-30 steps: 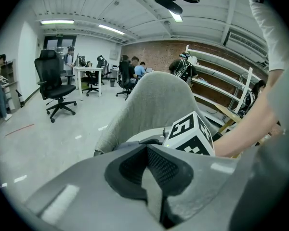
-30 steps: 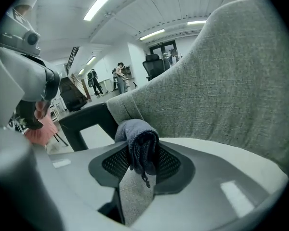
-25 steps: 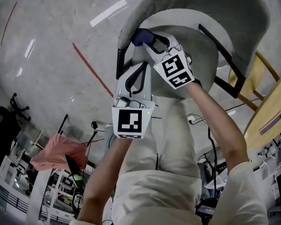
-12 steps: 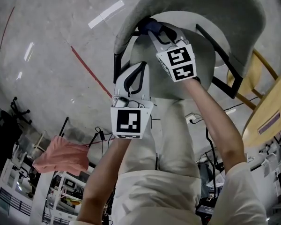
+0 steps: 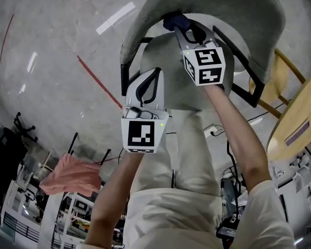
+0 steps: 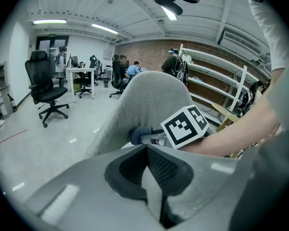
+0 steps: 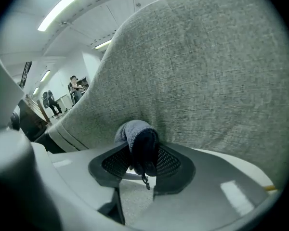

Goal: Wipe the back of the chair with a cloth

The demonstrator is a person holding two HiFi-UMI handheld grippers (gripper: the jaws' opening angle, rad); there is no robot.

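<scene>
The chair's grey fabric back (image 5: 238, 14) curves over the top of the head view, above its pale seat (image 5: 197, 61). My right gripper (image 5: 180, 29) is shut on a dark blue cloth (image 5: 174, 21) and presses it against the inner face of the back. In the right gripper view the cloth (image 7: 139, 141) bulges between the jaws, touching the grey fabric (image 7: 197, 71). My left gripper (image 5: 154, 72) is shut and holds nothing, hovering by the seat's left edge. From the left gripper view I see the chair back (image 6: 149, 95) and the cloth (image 6: 139, 134).
The chair's black frame bars (image 5: 243, 61) run under the seat. A wooden chair and round table (image 5: 295, 128) stand close on the right. A red line (image 5: 96, 79) crosses the concrete floor. A black office chair (image 6: 45, 88) and shelving (image 6: 221, 76) stand further off.
My right gripper has slid the cloth to the right and upward along the inner face of the chair back. The left gripper has stayed about where it was.
</scene>
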